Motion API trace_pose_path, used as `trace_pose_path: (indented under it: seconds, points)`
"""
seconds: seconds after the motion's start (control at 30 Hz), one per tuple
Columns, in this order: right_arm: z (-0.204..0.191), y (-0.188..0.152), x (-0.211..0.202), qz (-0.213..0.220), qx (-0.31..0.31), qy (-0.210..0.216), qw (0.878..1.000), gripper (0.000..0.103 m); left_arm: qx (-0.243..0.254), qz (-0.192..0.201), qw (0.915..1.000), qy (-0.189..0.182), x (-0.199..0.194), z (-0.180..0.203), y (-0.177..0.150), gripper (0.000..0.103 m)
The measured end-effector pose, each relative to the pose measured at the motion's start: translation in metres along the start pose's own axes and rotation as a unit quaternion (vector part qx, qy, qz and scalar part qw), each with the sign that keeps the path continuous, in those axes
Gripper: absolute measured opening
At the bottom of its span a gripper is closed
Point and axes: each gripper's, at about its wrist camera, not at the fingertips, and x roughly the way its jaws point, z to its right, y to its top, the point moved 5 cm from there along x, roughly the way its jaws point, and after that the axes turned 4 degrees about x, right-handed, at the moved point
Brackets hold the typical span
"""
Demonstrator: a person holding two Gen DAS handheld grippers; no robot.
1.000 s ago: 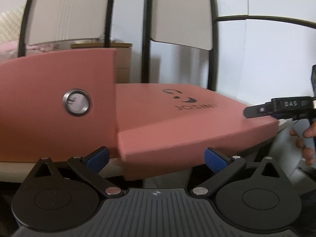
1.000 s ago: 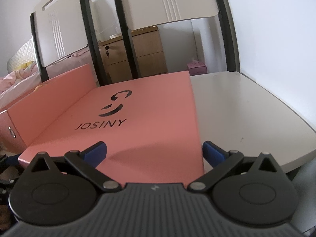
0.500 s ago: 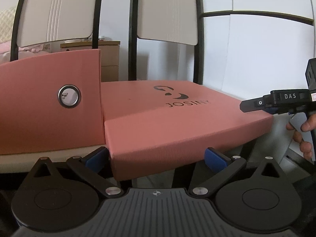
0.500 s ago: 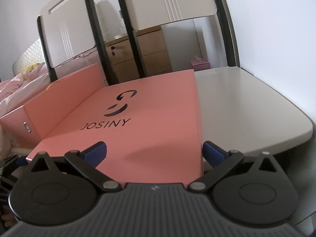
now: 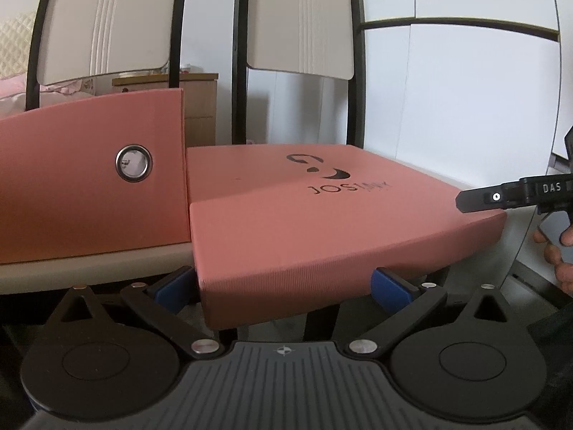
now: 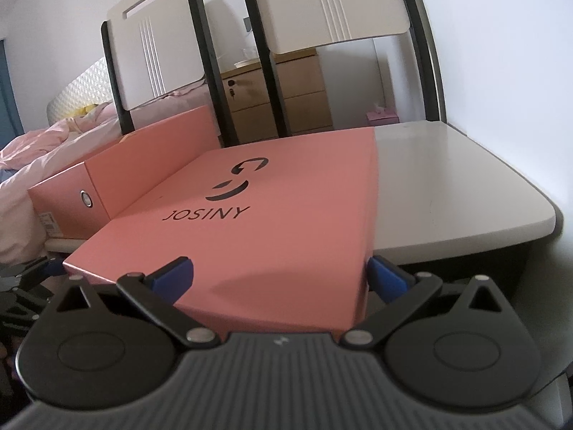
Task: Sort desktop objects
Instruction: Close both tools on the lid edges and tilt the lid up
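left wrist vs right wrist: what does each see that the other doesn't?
Left wrist only: the right gripper from the side, marked DAS, at the lid's far corner, with the hand behind it.

Right wrist only: the bare white tabletop right of the lid, a bed with pink bedding, and a label on the box's end.

Both: the pink JOSINY lid overhanging the table edge, the taller pink box with its metal eyelet, two chair backs, a wooden drawer unit. Each camera's own jaws stand wide apart around a lid corner.
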Motion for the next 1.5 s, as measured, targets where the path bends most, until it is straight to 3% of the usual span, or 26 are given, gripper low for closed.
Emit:
trace_pose_path:
  seconds: [0.13, 0.27, 0.37, 0.5, 0.67, 0.87, 1.07, 1.5]
  points:
    - [0.013, 0.001, 0.007, -0.013, 0.052, 0.01, 0.999, 0.103, -0.035, -0.009, 0.9989, -0.031, 0.003, -0.013, 0.004, 0.103]
    - [0.031, 0.001, 0.016, -0.028, 0.129, 0.027, 0.991, 0.103, -0.109, -0.017, 0.9918, -0.064, 0.006, -0.034, 0.009, 0.103]
    - [0.044, -0.001, 0.024, -0.045, 0.192, 0.045, 0.979, 0.103, -0.175, -0.031, 0.9809, -0.08, 0.011, -0.053, 0.008, 0.103]
    - [0.053, -0.006, 0.036, -0.065, 0.255, 0.069, 0.962, 0.103, -0.263, -0.055, 0.9598, -0.083, 0.024, -0.078, 0.002, 0.103]
    - [0.054, -0.012, 0.045, -0.067, 0.316, 0.111, 0.94, 0.103, -0.301, -0.066, 0.9466, -0.095, 0.035, -0.086, -0.001, 0.103]
    - [0.06, -0.009, 0.044, -0.053, 0.345, 0.127, 0.928, 0.102, -0.328, -0.074, 0.9343, -0.118, 0.044, -0.086, -0.004, 0.103]
    - [0.065, -0.01, 0.042, -0.06, 0.359, 0.128, 0.922, 0.085, -0.327, -0.074, 0.9325, -0.135, 0.044, -0.083, -0.007, 0.098]
    - [0.068, -0.007, 0.033, -0.04, 0.373, 0.146, 0.915, 0.086, -0.314, -0.065, 0.9378, -0.133, 0.041, -0.083, -0.006, 0.095]
